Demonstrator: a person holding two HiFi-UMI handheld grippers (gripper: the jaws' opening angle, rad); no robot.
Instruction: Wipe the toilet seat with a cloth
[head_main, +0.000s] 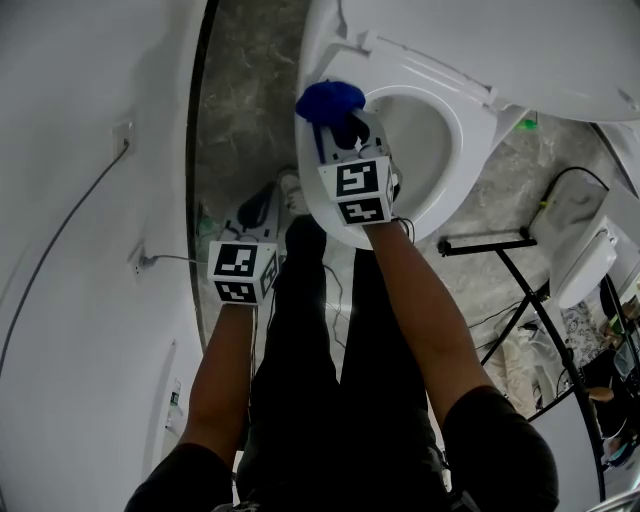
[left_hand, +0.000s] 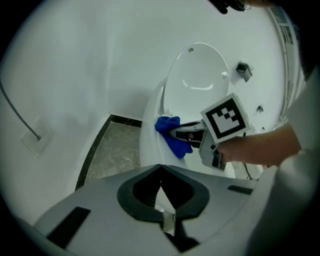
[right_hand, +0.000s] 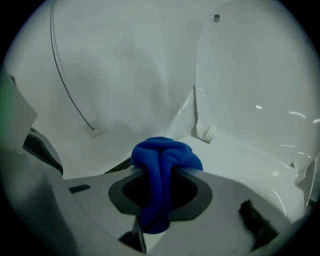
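The white toilet seat (head_main: 460, 150) lies down on the bowl, with the lid (right_hand: 250, 75) raised behind it. A blue cloth (head_main: 330, 100) is bunched on the seat's rear left rim, close to the hinge. My right gripper (head_main: 342, 125) is shut on the blue cloth (right_hand: 162, 160), which bulges out past the jaw tips and presses on the seat (right_hand: 240, 160). My left gripper (head_main: 262, 205) hangs lower left, off the bowl, above the floor. Its jaws are shut with nothing between them (left_hand: 161, 172). From there I see the cloth (left_hand: 171, 134) and the right gripper (left_hand: 186, 132) at the bowl's side.
A curved white wall (head_main: 80, 200) with a socket (head_main: 140, 260) and a cable runs along the left. Grey marble floor (head_main: 240, 110) shows beside the bowl. A black metal stand (head_main: 500, 245) and a white fixture (head_main: 585, 260) are at the right. The person's black-trousered legs (head_main: 310, 360) stand below.
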